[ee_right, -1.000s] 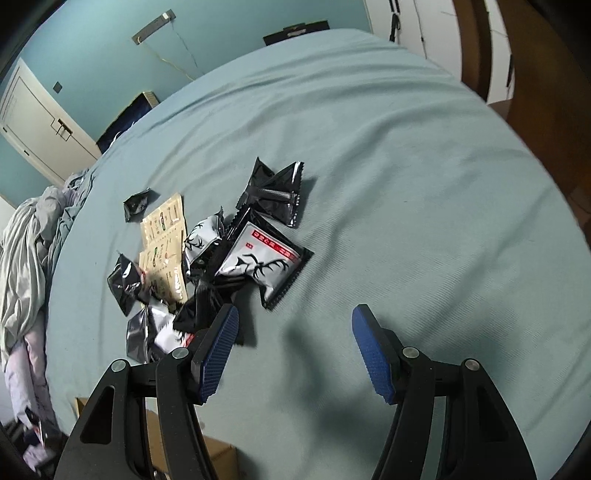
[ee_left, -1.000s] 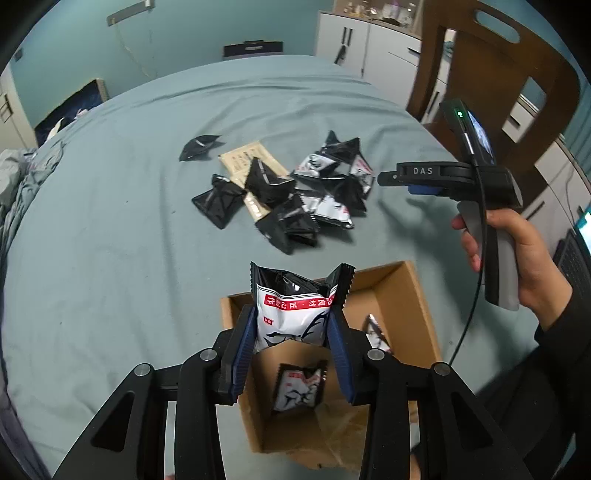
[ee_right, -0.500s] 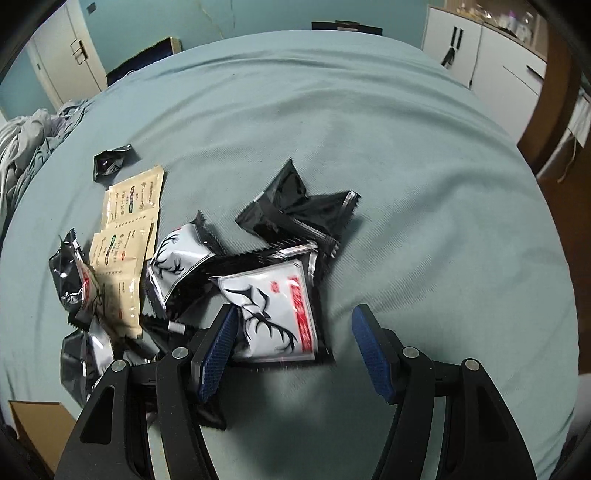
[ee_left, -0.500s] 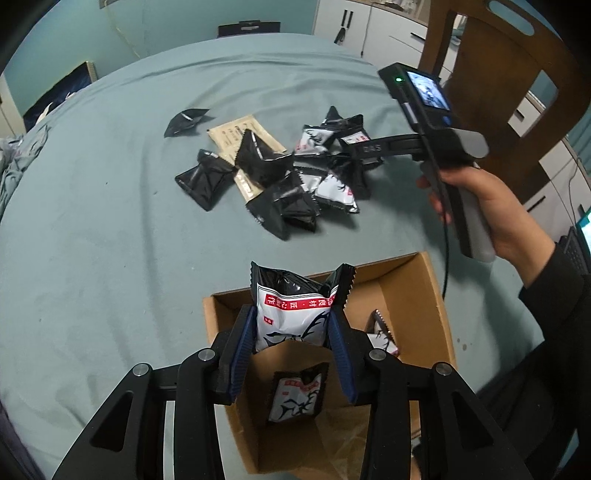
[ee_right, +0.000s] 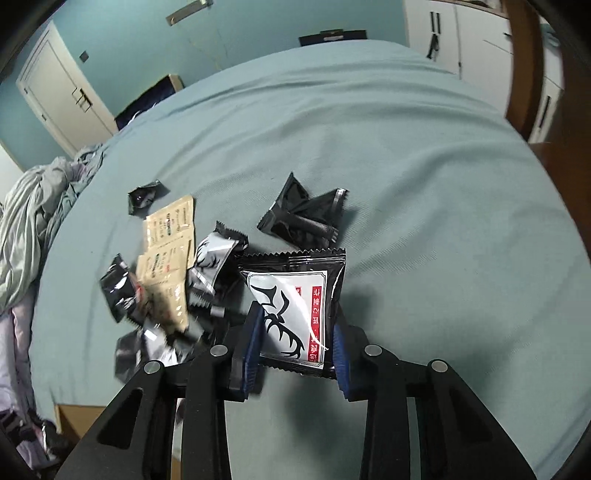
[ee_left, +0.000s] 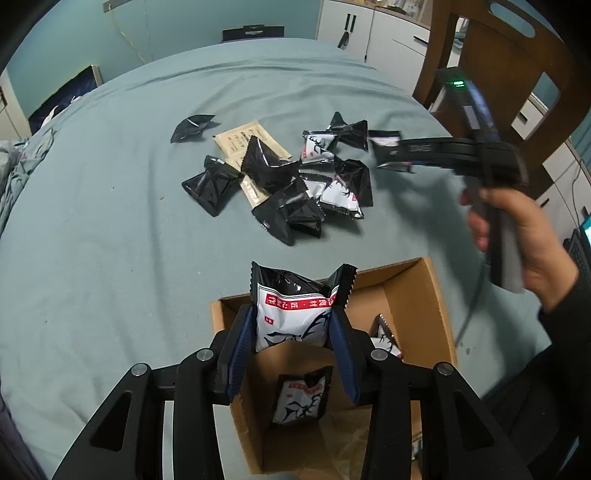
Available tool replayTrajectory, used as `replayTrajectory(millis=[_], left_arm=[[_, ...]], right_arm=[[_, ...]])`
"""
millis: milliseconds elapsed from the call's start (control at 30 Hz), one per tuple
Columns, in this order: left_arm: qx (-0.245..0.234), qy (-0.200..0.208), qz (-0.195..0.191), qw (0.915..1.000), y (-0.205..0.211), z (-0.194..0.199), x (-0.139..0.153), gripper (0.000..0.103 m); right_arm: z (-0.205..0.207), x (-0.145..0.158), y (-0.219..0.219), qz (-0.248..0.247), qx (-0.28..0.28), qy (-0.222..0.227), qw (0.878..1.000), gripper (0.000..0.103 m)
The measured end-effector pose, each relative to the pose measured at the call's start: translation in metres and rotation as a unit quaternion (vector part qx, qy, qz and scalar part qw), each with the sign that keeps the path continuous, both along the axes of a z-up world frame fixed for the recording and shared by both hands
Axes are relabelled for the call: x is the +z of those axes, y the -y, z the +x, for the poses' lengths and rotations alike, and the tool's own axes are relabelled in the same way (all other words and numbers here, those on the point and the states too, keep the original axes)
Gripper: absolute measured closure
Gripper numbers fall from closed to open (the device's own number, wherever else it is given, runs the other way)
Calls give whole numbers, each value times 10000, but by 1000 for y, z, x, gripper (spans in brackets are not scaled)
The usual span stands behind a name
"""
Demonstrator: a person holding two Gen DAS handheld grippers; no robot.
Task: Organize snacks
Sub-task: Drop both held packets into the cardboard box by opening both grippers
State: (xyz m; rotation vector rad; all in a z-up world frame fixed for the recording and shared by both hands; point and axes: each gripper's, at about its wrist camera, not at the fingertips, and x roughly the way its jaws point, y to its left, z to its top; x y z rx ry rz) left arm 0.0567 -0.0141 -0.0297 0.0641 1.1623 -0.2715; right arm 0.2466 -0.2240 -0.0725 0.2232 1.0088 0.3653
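Cardboard box [ee_left: 424,291] is waiting under the left tool [ee_left: 291,343], which is gripping a packet [ee_left: 295,314]. Right tool [ee_right: 299,339], wide open a second ago, is closing on another packet [ee_right: 295,295] beside the pile [ee_right: 162,266]; boxing probably follows.

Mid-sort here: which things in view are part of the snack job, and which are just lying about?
Job:
- snack packet in left gripper
- packet the right gripper is closing on
- loose pile
- cardboard box

Lying about:
- wooden chair
- crumpled bedding
- white cabinets
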Motion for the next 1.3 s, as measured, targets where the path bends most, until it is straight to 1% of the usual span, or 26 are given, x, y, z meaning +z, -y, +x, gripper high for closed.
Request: replayTrajectory(millis=[133, 200, 333, 467, 600, 633, 700, 767, 867, 933, 1000, 1100, 1300], left_arm=[[-44, -95, 179, 9998, 2, -3, -9, 62], [-63, -156, 241, 9996, 3, -6, -13, 62], [-88, -160, 315, 9993, 3, -11, -13, 59], [-120, -23, 411, 9991, 5, -17, -8, 59], [-90, 38, 408, 9991, 4, -18, -4, 59], [-84, 48, 403, 9991, 5, -18, -4, 59], [-53, 72, 384, 9992, 4, -18, -3, 55], [17, 124, 368, 9992, 3, -18, -2, 39], [189, 240, 424, 9986, -2, -18, 1, 27], [321, 317, 507, 9977, -6, -16, 2, 23], [477, 376, 545, 9967, -12, -14, 4, 22], [704, 380, 486, 9956, -21, -9, 5, 22], [911, 367, 425, 9943, -29, -8, 4, 22]], right_arm=[[-32, 28, 10, 92, -60, 101, 9999, 71], [-53, 43, 15, 235, -40, 228, 9995, 71], [-111, 68, 25, 428, 97, 532, 9976, 71], [-161, 73, 34, 500, 245, 651, 9963, 71], [-190, 68, 43, 739, 166, 557, 9956, 71], [-193, 68, 43, 819, 160, 536, 9951, 71], [-199, 69, 43, 911, 160, 541, 9942, 71], [-200, 66, 36, 886, 246, 539, 9943, 71], [-197, 61, 22, 823, 420, 473, 9946, 71], [-194, 57, 12, 800, 574, 419, 9943, 71], [-189, 55, -1, 728, 758, 426, 9936, 71], [-186, 53, -16, 679, 1015, 448, 9915, 71], [-184, 51, -31, 618, 1284, 470, 9887, 70]])
